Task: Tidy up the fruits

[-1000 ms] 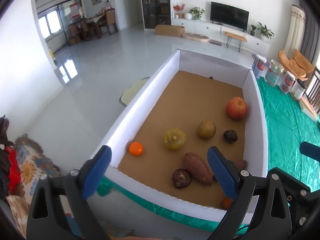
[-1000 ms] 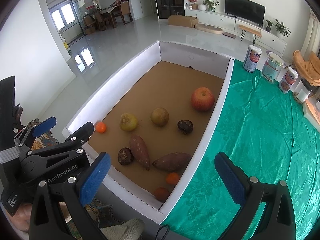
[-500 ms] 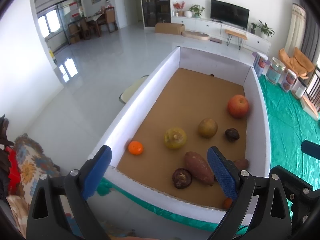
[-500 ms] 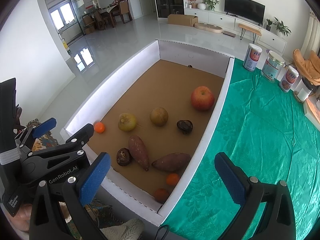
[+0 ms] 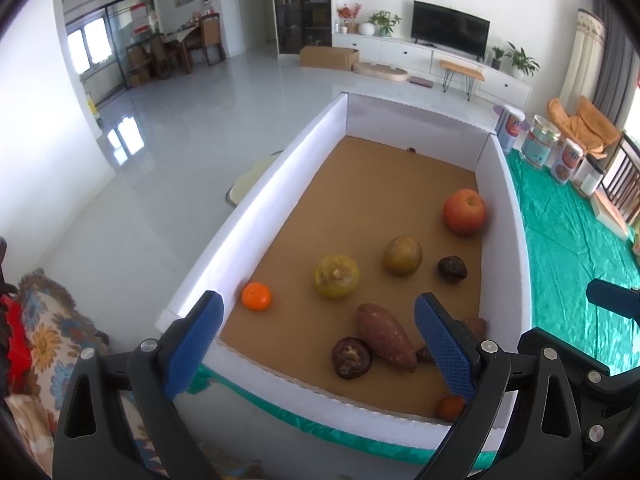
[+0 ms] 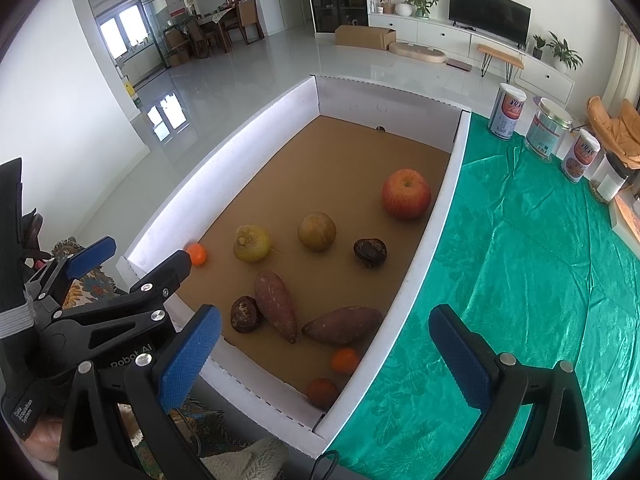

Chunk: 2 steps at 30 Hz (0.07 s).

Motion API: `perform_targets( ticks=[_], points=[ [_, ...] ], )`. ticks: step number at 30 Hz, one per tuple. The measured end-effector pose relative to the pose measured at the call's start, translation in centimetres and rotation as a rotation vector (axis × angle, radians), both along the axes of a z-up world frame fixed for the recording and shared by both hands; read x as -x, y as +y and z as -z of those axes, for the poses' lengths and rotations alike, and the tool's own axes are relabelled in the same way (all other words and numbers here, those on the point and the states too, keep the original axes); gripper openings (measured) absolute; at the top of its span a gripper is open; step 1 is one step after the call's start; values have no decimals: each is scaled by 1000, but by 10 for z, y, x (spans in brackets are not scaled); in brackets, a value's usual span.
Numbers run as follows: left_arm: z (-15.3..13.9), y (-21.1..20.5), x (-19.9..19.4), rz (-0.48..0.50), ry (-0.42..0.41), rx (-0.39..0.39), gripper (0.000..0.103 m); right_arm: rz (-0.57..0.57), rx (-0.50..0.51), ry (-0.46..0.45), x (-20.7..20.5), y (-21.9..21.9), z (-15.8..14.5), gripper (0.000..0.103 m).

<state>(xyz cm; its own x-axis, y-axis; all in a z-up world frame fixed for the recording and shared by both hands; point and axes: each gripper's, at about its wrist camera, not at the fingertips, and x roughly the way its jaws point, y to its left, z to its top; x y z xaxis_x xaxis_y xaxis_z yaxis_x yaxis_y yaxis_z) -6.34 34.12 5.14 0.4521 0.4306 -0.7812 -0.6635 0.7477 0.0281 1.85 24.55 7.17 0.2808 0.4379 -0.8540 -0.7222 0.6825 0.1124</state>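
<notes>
Both grippers hover short of the near wall of the cardboard tray (image 6: 424, 248); left gripper (image 5: 320, 344) and right gripper (image 6: 324, 352) have fingers spread wide, holding nothing. Fruit lies loose on the tray floor: apple (image 6: 406, 194) by the right wall, two sweet potatoes (image 6: 276, 306) touching a dark round fruit (image 6: 245, 315) near the front, small oranges (image 6: 345, 360) in the near right corner. Risks, judged: round fruit rolling off when nudged; a finger clipping the tray wall in the corner; the two grippers colliding, being close.
</notes>
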Motion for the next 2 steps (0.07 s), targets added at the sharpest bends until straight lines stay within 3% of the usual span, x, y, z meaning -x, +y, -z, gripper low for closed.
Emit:
perform_targets(
  ticks=[2],
  points=[
    [0, 0, -1, -3, 3, -11, 97, -2, 2, 3, -1, 0, 2, 103]
  ],
)
